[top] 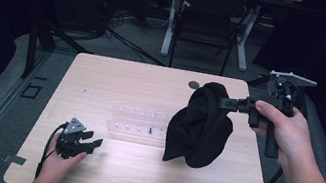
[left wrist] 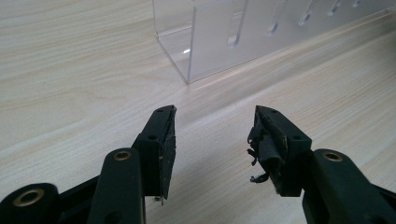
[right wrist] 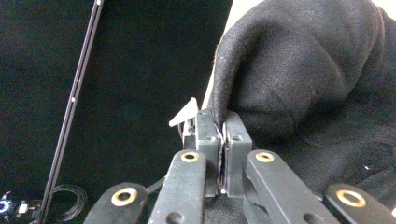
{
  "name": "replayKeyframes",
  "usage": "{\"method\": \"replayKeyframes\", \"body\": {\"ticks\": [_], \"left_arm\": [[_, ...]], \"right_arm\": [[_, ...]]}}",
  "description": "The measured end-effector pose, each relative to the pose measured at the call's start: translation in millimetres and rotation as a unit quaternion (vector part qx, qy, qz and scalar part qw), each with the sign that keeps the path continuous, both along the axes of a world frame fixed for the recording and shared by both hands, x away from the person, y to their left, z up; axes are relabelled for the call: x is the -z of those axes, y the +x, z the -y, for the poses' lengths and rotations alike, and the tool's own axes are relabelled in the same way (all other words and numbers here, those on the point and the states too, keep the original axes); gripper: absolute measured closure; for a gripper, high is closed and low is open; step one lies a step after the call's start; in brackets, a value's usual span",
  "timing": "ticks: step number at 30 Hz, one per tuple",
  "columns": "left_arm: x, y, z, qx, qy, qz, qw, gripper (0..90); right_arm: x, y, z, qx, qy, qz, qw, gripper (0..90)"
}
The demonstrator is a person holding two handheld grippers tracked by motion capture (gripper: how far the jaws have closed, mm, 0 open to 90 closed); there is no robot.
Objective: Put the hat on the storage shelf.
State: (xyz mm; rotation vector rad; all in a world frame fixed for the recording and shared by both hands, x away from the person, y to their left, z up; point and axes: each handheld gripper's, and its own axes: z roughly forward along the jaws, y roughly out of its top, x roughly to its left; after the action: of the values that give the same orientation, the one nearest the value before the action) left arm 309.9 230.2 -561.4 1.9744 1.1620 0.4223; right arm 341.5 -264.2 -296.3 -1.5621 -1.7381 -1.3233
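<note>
I have the right gripper (top: 236, 104) clamped on the top edge of the black garment (top: 201, 126), which hangs right of centre in the high view, its long axis running straight down toward the table (top: 102, 81). The left gripper (top: 91, 141), jaws apart and empty, rests at lower left, well apart from the cloth; the clear rack (top: 140, 124) lies between them.

Right gripper (top: 224, 102) raised, jaws clamped; left gripper (top: 91, 141) low, jaws apart

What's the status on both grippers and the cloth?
Right gripper shut on black cloth, cloth hanging above table. Left gripper open, empty, low over the wood. Clear plastic rack beside the cloth.
</note>
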Motion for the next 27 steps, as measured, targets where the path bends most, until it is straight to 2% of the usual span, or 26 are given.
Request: {"method": "replayKeyframes", "body": {"ticks": [27], "left_arm": [[-0.7, 0.4, 0.2, 0.004, -0.002, 0.003, 1.0000, 49.2]], "right_arm": [[-4.2, 42.3, -23.8, 0.018, 0.017, 0.015, 0.9996, 87.9]]}}
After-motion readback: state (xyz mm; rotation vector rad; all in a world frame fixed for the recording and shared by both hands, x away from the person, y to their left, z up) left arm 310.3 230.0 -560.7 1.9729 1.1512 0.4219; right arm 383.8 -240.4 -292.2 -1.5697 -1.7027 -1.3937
